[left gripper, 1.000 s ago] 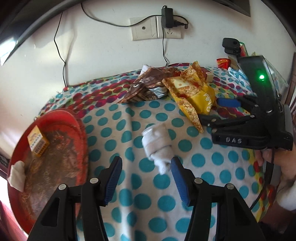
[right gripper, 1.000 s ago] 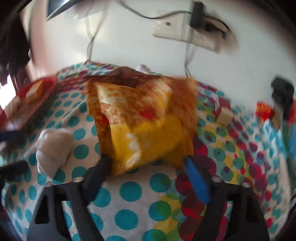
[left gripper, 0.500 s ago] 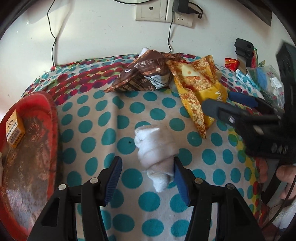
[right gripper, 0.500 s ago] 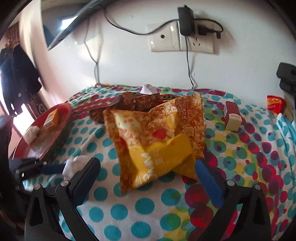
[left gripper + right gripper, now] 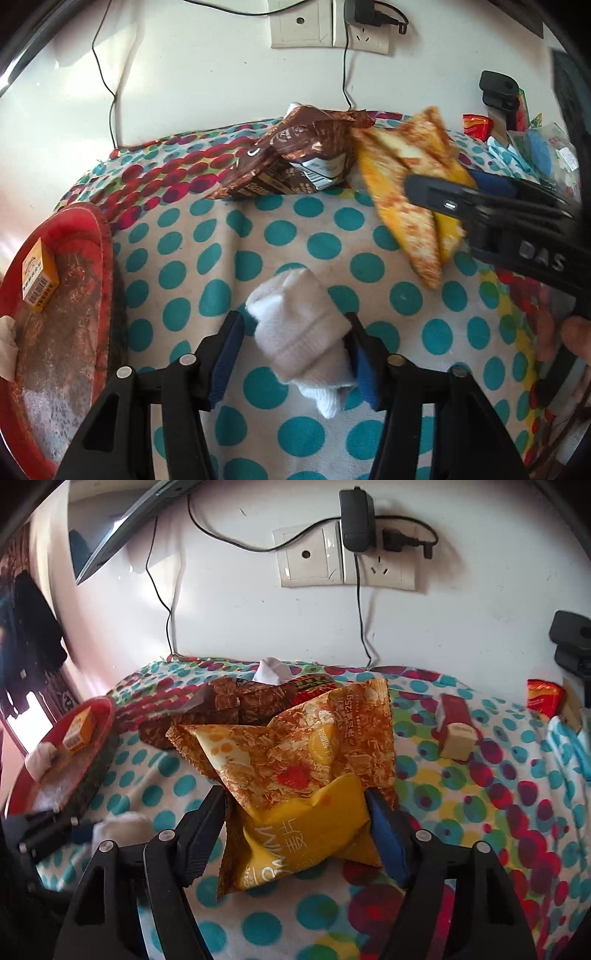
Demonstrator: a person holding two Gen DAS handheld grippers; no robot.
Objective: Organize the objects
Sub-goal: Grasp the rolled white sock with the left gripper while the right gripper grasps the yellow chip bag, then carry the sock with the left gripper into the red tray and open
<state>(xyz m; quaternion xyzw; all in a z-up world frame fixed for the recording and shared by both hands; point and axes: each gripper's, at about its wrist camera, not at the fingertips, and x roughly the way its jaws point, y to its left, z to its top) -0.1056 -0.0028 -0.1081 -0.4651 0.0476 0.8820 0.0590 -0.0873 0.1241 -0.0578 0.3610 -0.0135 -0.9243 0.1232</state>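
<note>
A rolled white sock (image 5: pixel 291 295) lies on the polka-dot cloth between the fingers of my left gripper (image 5: pixel 295 325). Its jaws are closing; the right pad touches the sock and a thin gap shows at the left pad. My right gripper (image 5: pixel 295 797) is closing on a yellow-and-orange snack bag (image 5: pixel 295 757), with its pads against both sides of the bag's lower half. In the left wrist view that bag (image 5: pixel 391 192) hangs tilted in the right gripper (image 5: pixel 443 181). A brown snack bag (image 5: pixel 295 158) lies behind it.
A red tray (image 5: pixel 92 221) at the left holds an orange box (image 5: pixel 38 273) and a white cloth (image 5: pixel 7 343). A small red-and-beige box (image 5: pixel 456 731), a red packet (image 5: pixel 543 698) and a second white sock (image 5: pixel 271 670) lie near the wall. Cables hang from the sockets (image 5: pixel 347 561).
My left gripper moved forward and down until the sock lay between its fingers. My right gripper spread wide off the yellow bag, then came back in against it.
</note>
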